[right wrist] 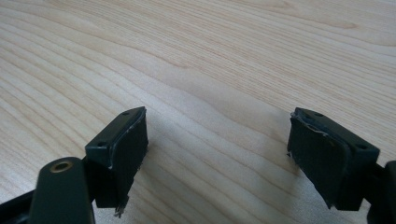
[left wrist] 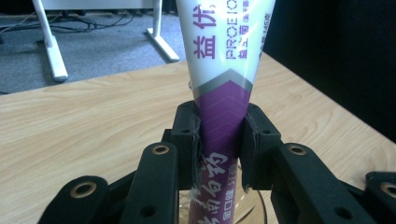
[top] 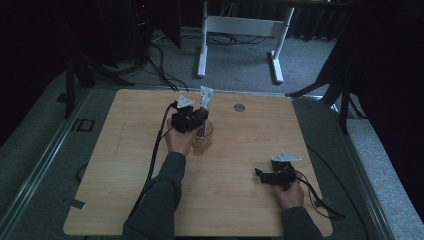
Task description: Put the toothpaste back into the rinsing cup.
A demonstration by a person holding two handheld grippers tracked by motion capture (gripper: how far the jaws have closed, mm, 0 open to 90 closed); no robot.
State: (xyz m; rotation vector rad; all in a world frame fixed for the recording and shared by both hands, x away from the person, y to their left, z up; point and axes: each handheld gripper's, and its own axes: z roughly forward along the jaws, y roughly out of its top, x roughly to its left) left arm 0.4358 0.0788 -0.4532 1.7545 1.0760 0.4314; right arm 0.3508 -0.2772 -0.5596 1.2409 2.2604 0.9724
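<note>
Purple-and-white toothpaste tube [left wrist: 222, 93] stood upright in a clear glass cup [top: 202, 141] near the middle of the wooden desk [top: 125, 165], the left tool [top: 192, 118] clamped around its lower body, apparently to steady it during placement. The right tool [top: 266, 176] rested apart near the desk's right edge, jaws wide and empty.
</note>
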